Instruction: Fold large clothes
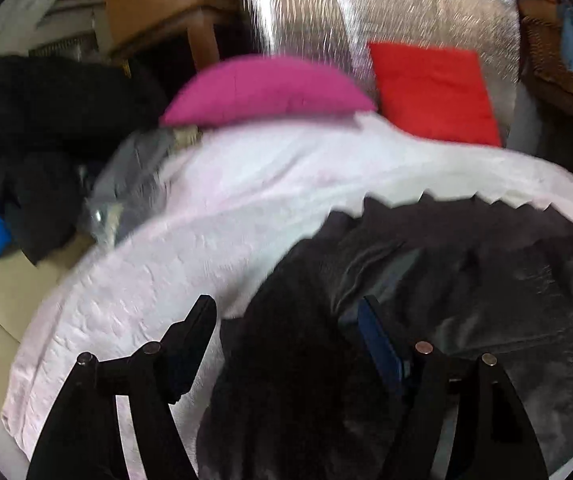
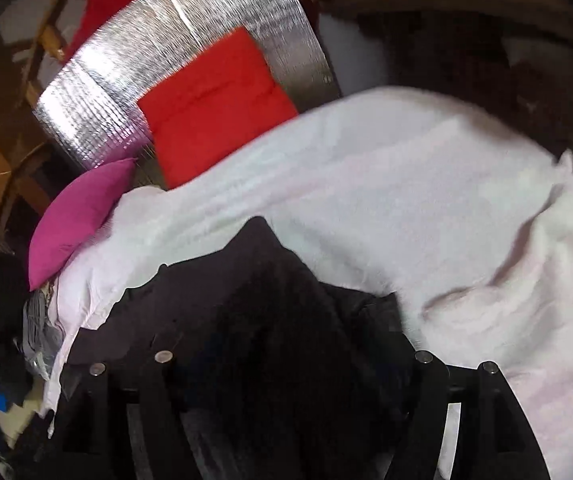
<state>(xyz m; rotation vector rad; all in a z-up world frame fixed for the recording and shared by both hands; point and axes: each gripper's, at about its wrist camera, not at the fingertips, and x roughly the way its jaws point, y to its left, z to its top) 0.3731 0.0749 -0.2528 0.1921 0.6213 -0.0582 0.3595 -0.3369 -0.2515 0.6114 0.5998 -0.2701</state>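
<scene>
a dark, crinkled garment (image 1: pixel 466 280) is spread on the pale pink sheet (image 1: pixel 214 216), bunched between the left tool's (image 1: pixel 286 320) parted fingers. the right tool (image 2: pixel 286 344) is buried in its black folds (image 2: pixel 278 320); its grip cannot be told.

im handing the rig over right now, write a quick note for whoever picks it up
Left claw: open, fingers astride a fold of the dark garment.
Right claw: buried in the same dark cloth, state unclear.
Garment lies bunched on the pale pink sheet. Pink cushion and red cushion sit behind; more dark clothes are piled left.
Done: no neat fold visible.
Left: spread, fold, then the pile.
</scene>
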